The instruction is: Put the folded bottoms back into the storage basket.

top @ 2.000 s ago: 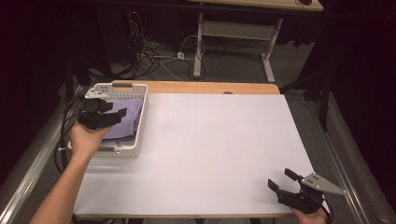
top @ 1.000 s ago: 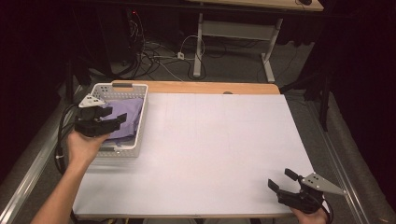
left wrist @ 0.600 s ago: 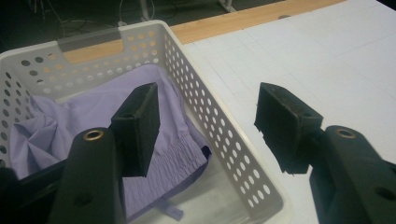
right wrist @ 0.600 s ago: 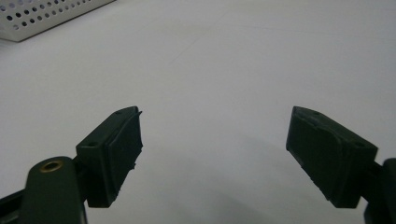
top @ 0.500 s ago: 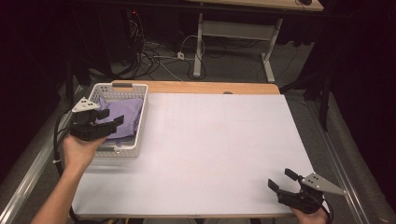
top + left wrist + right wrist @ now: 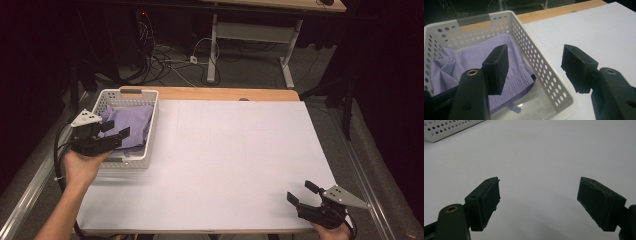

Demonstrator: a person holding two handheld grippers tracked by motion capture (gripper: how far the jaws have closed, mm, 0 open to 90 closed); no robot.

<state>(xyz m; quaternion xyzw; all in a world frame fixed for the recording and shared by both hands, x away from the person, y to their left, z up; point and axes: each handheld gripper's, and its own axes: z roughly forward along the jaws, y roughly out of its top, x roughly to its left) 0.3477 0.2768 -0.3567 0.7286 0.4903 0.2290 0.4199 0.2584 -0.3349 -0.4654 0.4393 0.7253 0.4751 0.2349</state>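
Note:
A white perforated basket (image 6: 150,131) stands at the table's left side, and a crumpled lilac cloth (image 6: 131,122) lies inside it. My left gripper (image 6: 116,129) hovers open over the basket's near left corner, held by a hand. In the left gripper view the lilac cloth (image 6: 471,63) sits beyond the left jaw, the basket's wall (image 6: 541,68) runs between the jaws, and the gripper (image 6: 535,67) holds nothing. My right gripper (image 6: 301,192) rests open at the table's front right corner. In the right gripper view the gripper (image 6: 539,197) frames bare white tabletop.
The white table top (image 6: 235,150) stretches wide between the two grippers, with a wooden strip (image 6: 210,93) along its far edge. Cables and desk legs lie on the dark floor behind. The basket's corner (image 6: 446,128) appears at the far upper left of the right gripper view.
My left gripper has drawn back toward the near left, from over the cloth in the basket to its near left corner, open and empty. The right gripper has stayed put.

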